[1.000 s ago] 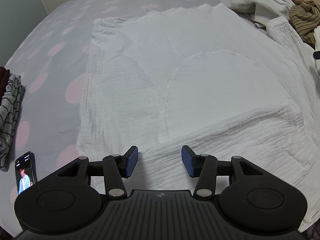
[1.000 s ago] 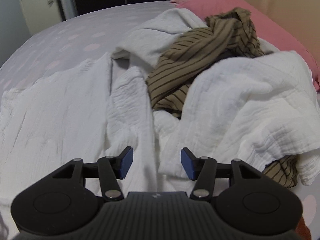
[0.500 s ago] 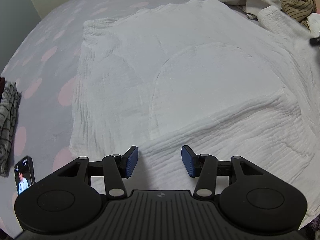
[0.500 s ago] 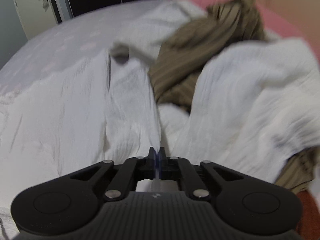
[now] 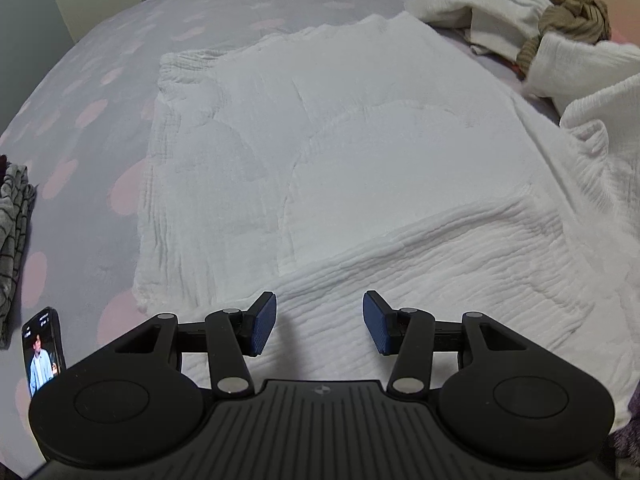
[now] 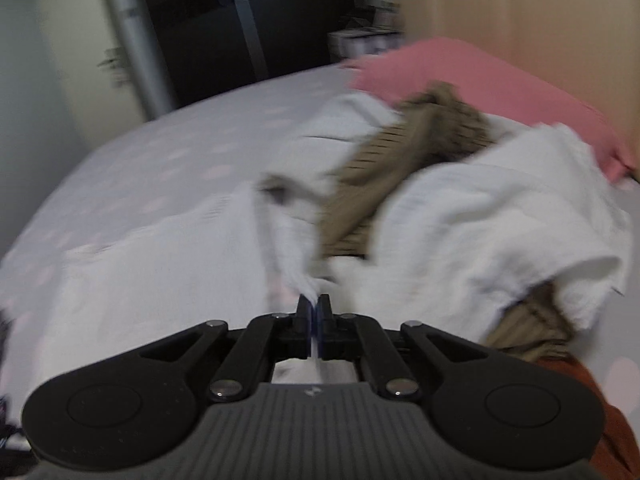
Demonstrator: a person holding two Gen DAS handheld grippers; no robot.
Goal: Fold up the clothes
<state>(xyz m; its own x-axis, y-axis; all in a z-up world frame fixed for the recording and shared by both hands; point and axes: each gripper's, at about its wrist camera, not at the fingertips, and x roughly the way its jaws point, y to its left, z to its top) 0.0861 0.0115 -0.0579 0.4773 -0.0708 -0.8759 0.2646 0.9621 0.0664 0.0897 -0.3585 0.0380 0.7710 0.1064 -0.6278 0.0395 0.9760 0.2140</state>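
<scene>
At the far left edge of the left wrist view, a grey checked cloth [image 5: 14,236] is lying on the bed [image 5: 100,80], whose grey cover is dotted with pink spots. Just nearer, a phone [image 5: 43,350] is lying face up with its screen lit. The left gripper [image 5: 319,326] is hanging above the near edge of the white garment [image 5: 360,168], its jaws standing about half open with nothing between them. The garment is lying spread flat across the middle of the bed, one ribbed part folded over along the near side. Its right part is rising off the bed toward the right edge of the view.

In the right wrist view, which is blurred, the right gripper [image 6: 314,310] is pinching a fold of the white garment [image 6: 160,272], its jaws closed tight on the cloth, and the fabric is running up in a taut ridge to the pads. Right of it, a brown striped garment [image 6: 404,168] is lying tangled with another white cloth [image 6: 500,220]. Farther right, a pink pillow [image 6: 480,80] is lying against the headboard [image 6: 540,20].
</scene>
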